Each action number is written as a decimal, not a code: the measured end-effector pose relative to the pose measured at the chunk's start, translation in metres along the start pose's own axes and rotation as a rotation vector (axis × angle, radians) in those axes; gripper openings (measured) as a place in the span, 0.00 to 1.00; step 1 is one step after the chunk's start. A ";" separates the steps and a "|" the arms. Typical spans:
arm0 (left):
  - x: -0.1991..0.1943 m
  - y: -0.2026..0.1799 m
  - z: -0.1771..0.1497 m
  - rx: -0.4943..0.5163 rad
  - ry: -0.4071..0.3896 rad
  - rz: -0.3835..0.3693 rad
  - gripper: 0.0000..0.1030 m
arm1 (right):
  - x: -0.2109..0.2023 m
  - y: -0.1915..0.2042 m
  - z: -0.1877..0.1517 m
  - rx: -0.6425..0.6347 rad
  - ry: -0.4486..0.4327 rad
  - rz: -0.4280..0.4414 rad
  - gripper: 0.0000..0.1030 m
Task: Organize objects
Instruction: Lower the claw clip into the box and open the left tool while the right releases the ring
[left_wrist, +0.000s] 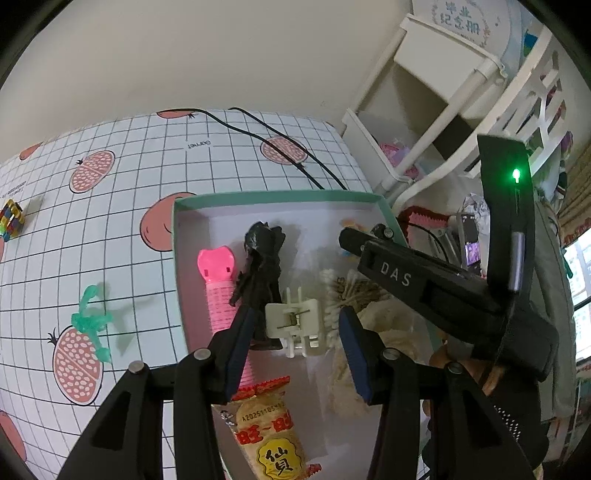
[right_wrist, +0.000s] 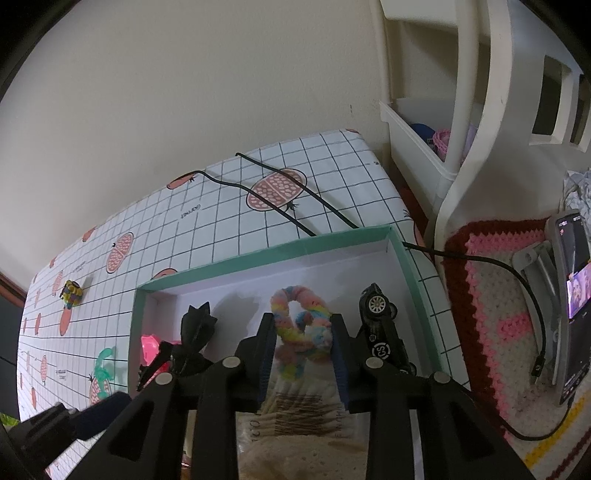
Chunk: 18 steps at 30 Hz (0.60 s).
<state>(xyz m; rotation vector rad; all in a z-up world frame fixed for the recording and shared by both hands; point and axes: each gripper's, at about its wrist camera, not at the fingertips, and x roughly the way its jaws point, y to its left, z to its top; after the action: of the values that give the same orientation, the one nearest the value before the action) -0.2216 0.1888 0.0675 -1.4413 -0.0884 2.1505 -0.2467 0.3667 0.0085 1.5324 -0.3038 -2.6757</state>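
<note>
A shallow box with a teal rim (left_wrist: 258, 195) (right_wrist: 266, 254) sits on the gridded tablecloth. In the left wrist view it holds a pink toy (left_wrist: 218, 280), a black crumpled item (left_wrist: 262, 258), a white clip (left_wrist: 293, 321), cotton swabs (left_wrist: 328, 295) and a snack packet (left_wrist: 269, 432). My left gripper (left_wrist: 295, 354) is open over the box, near the white clip, holding nothing. My right gripper (right_wrist: 303, 358) is open around a rainbow fuzzy loop (right_wrist: 301, 325), beside a black toy car (right_wrist: 382, 328). A green ribbon (left_wrist: 90, 321) and a multicoloured block (left_wrist: 11, 219) lie outside the box.
Black cables (right_wrist: 280, 206) cross the table behind the box. A white shelf unit (right_wrist: 461, 147) stands at the right. A phone on a stand (right_wrist: 572, 302) rests on a crocheted pink mat (right_wrist: 495, 325). The right gripper's body (left_wrist: 443, 288) overhangs the box.
</note>
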 end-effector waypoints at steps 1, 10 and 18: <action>-0.002 0.002 0.001 -0.008 -0.007 0.001 0.48 | -0.001 0.000 0.000 0.001 -0.002 0.001 0.31; -0.027 0.028 0.013 -0.058 -0.101 0.096 0.53 | -0.007 0.005 0.002 -0.007 -0.013 -0.004 0.36; -0.032 0.053 0.017 -0.125 -0.121 0.131 0.60 | -0.004 0.008 0.000 -0.018 -0.004 -0.013 0.51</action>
<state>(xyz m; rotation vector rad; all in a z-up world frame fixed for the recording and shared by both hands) -0.2482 0.1330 0.0835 -1.4199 -0.1802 2.3758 -0.2451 0.3595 0.0131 1.5299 -0.2693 -2.6841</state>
